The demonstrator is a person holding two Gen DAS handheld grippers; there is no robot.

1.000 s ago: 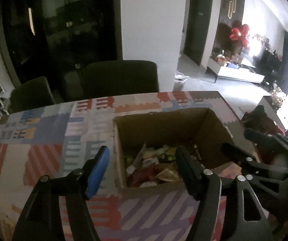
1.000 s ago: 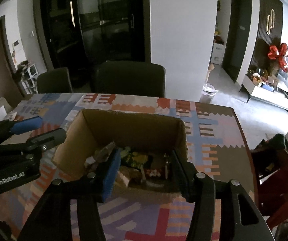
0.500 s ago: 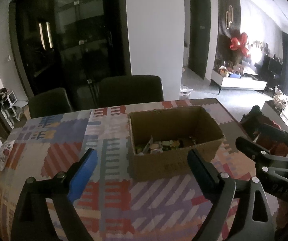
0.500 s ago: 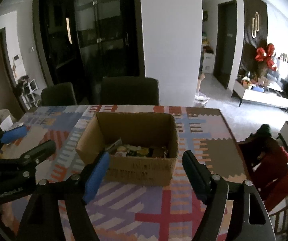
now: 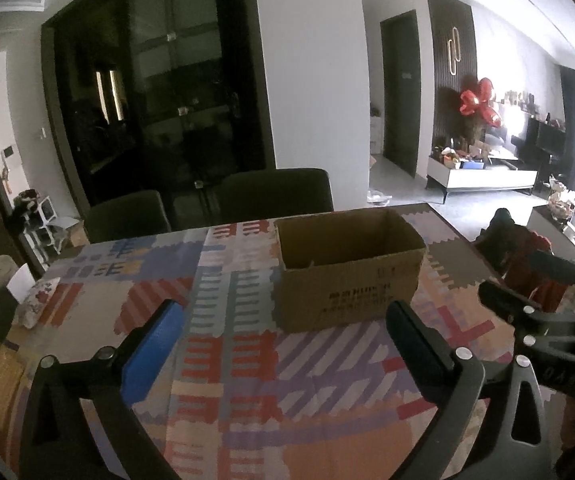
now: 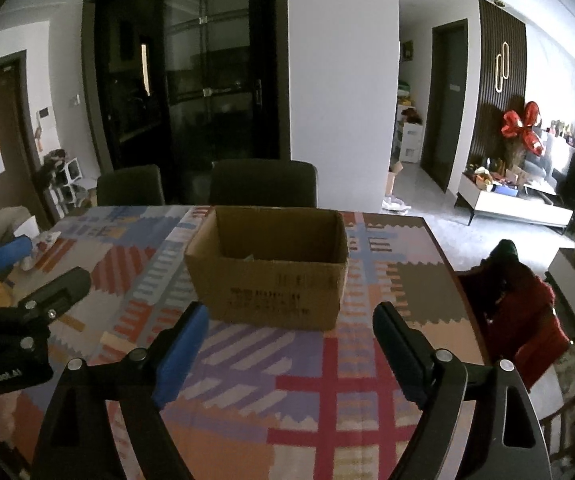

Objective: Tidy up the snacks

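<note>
An open brown cardboard box (image 5: 351,280) (image 6: 271,280) stands on the patterned table (image 5: 247,380) (image 6: 327,392). Only a sliver of the snacks shows above its near rim. My left gripper (image 5: 283,316) hovers in front of the box, well short of it, jaws still opening with nothing between them. My right gripper (image 6: 291,316) hangs beside it on the right, also in front of the box, jaws still opening and empty. Each gripper shows at the edge of the other's view.
Two dark chairs (image 6: 263,184) stand behind the table's far edge. A small white patterned packet (image 5: 37,300) lies at the table's left edge. A chair with red cloth (image 6: 515,312) stands at the right. Bare tablecloth lies in front of the box.
Both grippers have drawn back and up from over the box and their jaws have spread wider. The snacks inside, plainly seen earlier, are now hidden behind the box's near wall.
</note>
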